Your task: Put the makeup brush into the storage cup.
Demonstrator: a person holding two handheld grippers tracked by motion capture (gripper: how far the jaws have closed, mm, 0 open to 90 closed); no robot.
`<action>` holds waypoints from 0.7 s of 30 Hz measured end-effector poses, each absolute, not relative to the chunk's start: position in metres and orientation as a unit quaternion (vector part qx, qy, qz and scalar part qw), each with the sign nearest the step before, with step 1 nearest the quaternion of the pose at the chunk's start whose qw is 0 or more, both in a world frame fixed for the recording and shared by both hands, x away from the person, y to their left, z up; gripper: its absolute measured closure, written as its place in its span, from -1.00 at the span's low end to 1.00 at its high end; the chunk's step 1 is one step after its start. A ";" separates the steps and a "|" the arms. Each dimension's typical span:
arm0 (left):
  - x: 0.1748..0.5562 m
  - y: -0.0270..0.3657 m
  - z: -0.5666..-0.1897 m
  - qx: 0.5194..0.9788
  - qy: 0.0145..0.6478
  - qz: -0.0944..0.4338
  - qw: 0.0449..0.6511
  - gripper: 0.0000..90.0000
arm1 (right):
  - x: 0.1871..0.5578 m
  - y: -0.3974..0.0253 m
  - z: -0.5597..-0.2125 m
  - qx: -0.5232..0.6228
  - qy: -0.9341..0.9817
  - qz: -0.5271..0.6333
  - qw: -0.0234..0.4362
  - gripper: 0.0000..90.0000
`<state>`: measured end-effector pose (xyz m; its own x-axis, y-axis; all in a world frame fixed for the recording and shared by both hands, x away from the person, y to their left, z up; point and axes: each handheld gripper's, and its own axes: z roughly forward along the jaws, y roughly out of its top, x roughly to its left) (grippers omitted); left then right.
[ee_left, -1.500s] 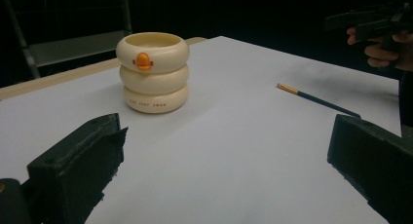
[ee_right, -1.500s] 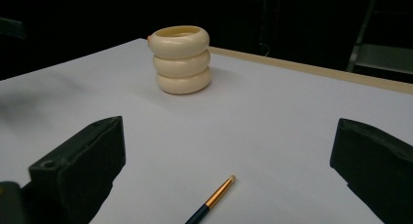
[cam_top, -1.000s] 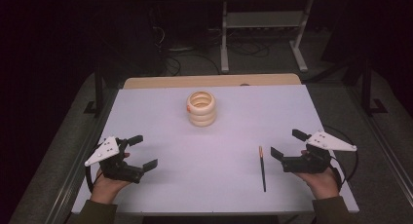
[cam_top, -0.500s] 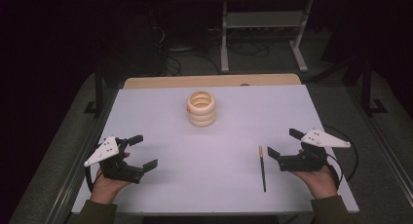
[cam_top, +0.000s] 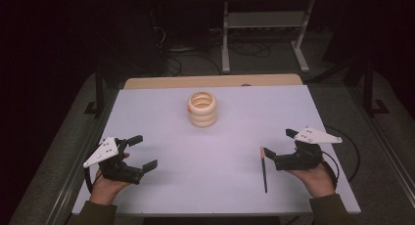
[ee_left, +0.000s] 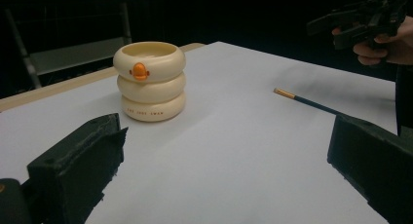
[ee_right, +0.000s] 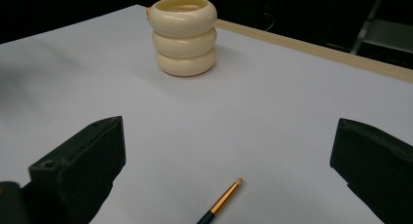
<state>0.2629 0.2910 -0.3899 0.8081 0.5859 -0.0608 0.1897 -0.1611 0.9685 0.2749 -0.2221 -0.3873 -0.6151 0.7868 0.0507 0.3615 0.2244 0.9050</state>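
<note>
Both grippers sit wide open and holding nothing: the left gripper (cam_top: 139, 152) rests low at the near-left of the white table (cam_top: 161, 112), while the right gripper (cam_top: 279, 146) hovers at the near-right, its jaws spread on either side of the tip of a dark pencil (cam_top: 264, 168) with a gold band. That pencil lies flat on the table just beside the right hand (cam_top: 320, 178), pointing away from the person. Well apart from both, toward the far middle, stands a cream three-ring cup (cam_top: 202, 109), upright, with an orange beak-like mark (ee_left: 140, 71) on its top ring.
</note>
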 end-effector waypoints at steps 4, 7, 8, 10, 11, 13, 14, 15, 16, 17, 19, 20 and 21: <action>0.262 0.291 -0.390 0.742 0.261 0.167 0.594 -1.00 | 0.279 -0.218 -0.385 0.381 0.757 0.487 0.212 -1.00; 0.263 0.291 -0.390 0.743 0.260 0.167 0.593 -1.00 | 0.281 -0.216 -0.384 0.382 0.759 0.484 0.209 -1.00; 0.263 0.291 -0.390 0.743 0.261 0.167 0.593 -1.00 | 0.282 -0.215 -0.384 0.386 0.762 0.479 0.204 -1.00; 0.262 0.291 -0.390 0.743 0.261 0.167 0.594 -1.00 | 0.285 -0.212 -0.384 0.384 0.768 0.470 0.202 -1.00; 0.262 0.291 -0.390 0.743 0.261 0.167 0.594 -1.00 | 0.285 -0.212 -0.384 0.384 0.768 0.470 0.202 -1.00; 0.263 0.292 -0.390 0.744 0.260 0.167 0.593 -1.00 | 0.288 -0.209 -0.383 0.386 0.771 0.467 0.197 -1.00; 0.263 0.292 -0.390 0.744 0.260 0.167 0.593 -1.00 | 0.289 -0.208 -0.383 0.386 0.772 0.466 0.197 -1.00; 0.263 0.292 -0.390 0.743 0.261 0.167 0.593 -1.00 | 0.289 -0.208 -0.383 0.386 0.772 0.466 0.197 -1.00; 0.263 0.292 -0.390 0.742 0.262 0.166 0.594 -1.00 | 0.290 -0.206 -0.381 0.387 0.774 0.462 0.196 -1.00; 0.263 0.292 -0.390 0.742 0.262 0.166 0.594 -1.00 | 0.290 -0.206 -0.381 0.387 0.774 0.462 0.196 -1.00; 0.263 0.292 -0.390 0.742 0.262 0.166 0.594 -1.00 | 0.292 -0.204 -0.381 0.386 0.777 0.457 0.195 -1.00; 0.263 0.292 -0.390 0.743 0.261 0.166 0.594 -1.00 | 0.292 -0.203 -0.380 0.387 0.779 0.455 0.192 -1.00; 0.263 0.292 -0.390 0.744 0.261 0.166 0.592 -1.00 | 0.294 -0.201 -0.380 0.385 0.782 0.451 0.192 -1.00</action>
<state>0.2630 0.2925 -0.3901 0.8084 0.5853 -0.0620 0.1914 -0.1619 0.9681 0.2938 -0.2010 -0.3801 -0.6299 0.7753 0.0470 0.4291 0.2970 0.8530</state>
